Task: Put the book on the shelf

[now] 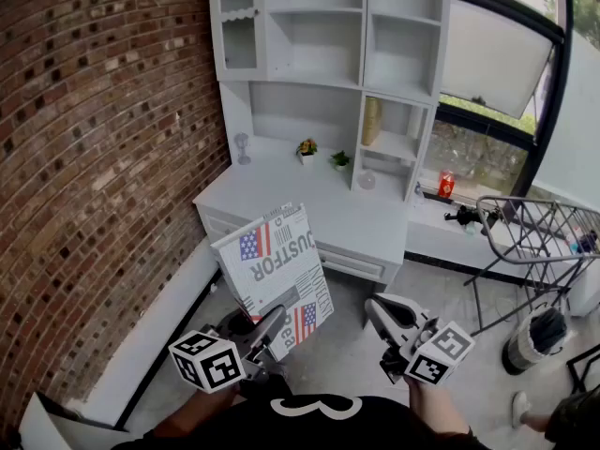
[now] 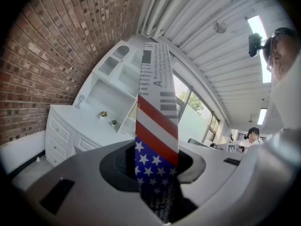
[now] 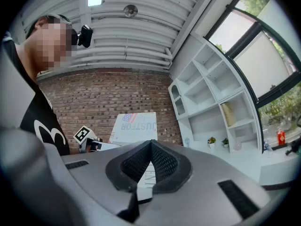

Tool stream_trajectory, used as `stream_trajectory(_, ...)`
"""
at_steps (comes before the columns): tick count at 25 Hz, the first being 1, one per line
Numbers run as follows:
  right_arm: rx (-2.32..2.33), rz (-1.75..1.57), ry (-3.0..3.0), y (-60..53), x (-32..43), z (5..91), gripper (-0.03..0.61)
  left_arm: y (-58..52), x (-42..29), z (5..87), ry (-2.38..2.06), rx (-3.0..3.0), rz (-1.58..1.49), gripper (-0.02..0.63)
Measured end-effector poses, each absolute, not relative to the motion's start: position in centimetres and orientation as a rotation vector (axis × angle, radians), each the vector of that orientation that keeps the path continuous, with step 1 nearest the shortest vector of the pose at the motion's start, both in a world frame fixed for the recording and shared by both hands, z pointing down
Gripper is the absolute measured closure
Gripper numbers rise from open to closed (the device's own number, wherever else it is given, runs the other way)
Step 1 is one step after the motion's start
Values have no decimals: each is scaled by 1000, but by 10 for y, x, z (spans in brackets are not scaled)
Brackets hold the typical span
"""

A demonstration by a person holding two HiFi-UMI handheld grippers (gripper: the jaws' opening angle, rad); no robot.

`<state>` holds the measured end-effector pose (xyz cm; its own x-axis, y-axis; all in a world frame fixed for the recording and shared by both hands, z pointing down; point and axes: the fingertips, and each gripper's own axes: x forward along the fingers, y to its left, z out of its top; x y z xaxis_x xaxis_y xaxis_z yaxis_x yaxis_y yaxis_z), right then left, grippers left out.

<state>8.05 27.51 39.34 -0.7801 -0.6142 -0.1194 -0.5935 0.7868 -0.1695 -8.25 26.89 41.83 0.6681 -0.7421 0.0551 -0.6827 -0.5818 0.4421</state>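
The book (image 1: pixel 277 270) has a newspaper-style cover with American flag patches and stands upright, tilted, in front of me. My left gripper (image 1: pixel 267 331) is shut on its lower edge. In the left gripper view the book's spine (image 2: pixel 157 126) rises from between the jaws of the left gripper (image 2: pixel 157 168). My right gripper (image 1: pixel 380 309) hovers to the right of the book with its jaws together and nothing in them. The right gripper view shows that gripper (image 3: pixel 151 147) shut, with the book (image 3: pixel 134 126) beyond it. The white shelf unit (image 1: pixel 323 54) stands ahead above a white counter (image 1: pixel 309 204).
A brick wall (image 1: pixel 103 157) runs along the left. Two small potted plants (image 1: pixel 307 148) and a glass sit on the counter. A tan object (image 1: pixel 372 120) stands in one shelf compartment. A metal drying rack (image 1: pixel 534 232) and a dark bin (image 1: pixel 539 336) are at the right by the window.
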Motion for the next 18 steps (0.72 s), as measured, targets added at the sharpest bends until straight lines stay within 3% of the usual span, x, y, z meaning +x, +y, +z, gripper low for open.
stream_trajectory(18,-986,-358,2811,240,83,426,568,249,-87,437,-1160,2383,-143,462)
